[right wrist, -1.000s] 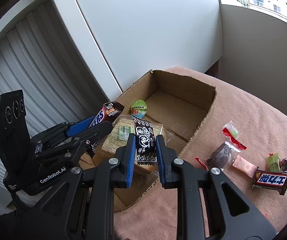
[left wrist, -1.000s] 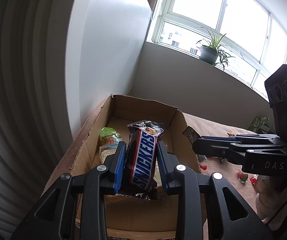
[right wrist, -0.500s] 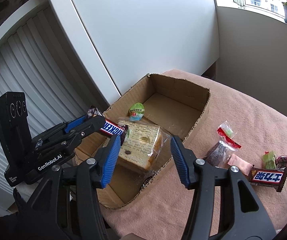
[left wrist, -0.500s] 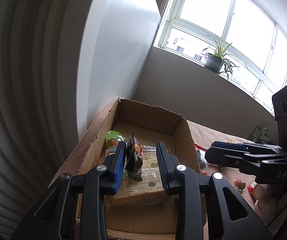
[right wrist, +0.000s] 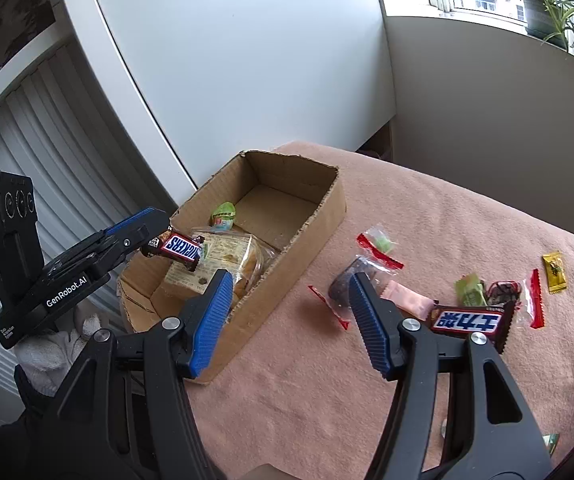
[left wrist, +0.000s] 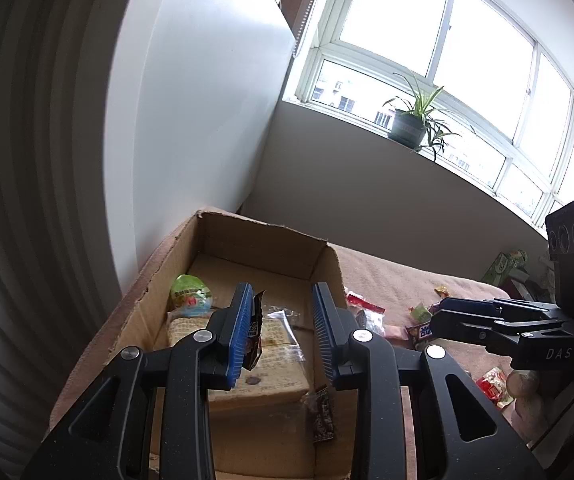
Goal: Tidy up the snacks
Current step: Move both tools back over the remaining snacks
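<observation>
Two grippers are held over a soft pink cloth (right wrist: 407,208) that is spread on the surface. A brown cardboard box (right wrist: 327,216) is set on the cloth, close to a white wall (right wrist: 247,60) and a white ribbed shutter (right wrist: 47,120). A pack of bread (right wrist: 227,256), a green jelly cup (right wrist: 223,214) and a small dark packet (left wrist: 323,416) are seen inside the box.

The left gripper (left wrist: 283,292) is held over the near end of the box, with its fingers a little apart. A chocolate bar (right wrist: 179,250) is seen at its tip, above the bread. The bar is touched by one pad only, and a gap is left to the other pad.

The right gripper (right wrist: 291,280) is held beside the box, over the cloth. Its jaws have just been opening and are wide apart, and nothing is held between them.

Many small sweets are scattered on the cloth to the right of the box, with a second chocolate bar (right wrist: 469,322) among them. A big bright window (left wrist: 427,40) is seen at the back of the room, and a potted plant (left wrist: 407,130) is stood on its sill.
</observation>
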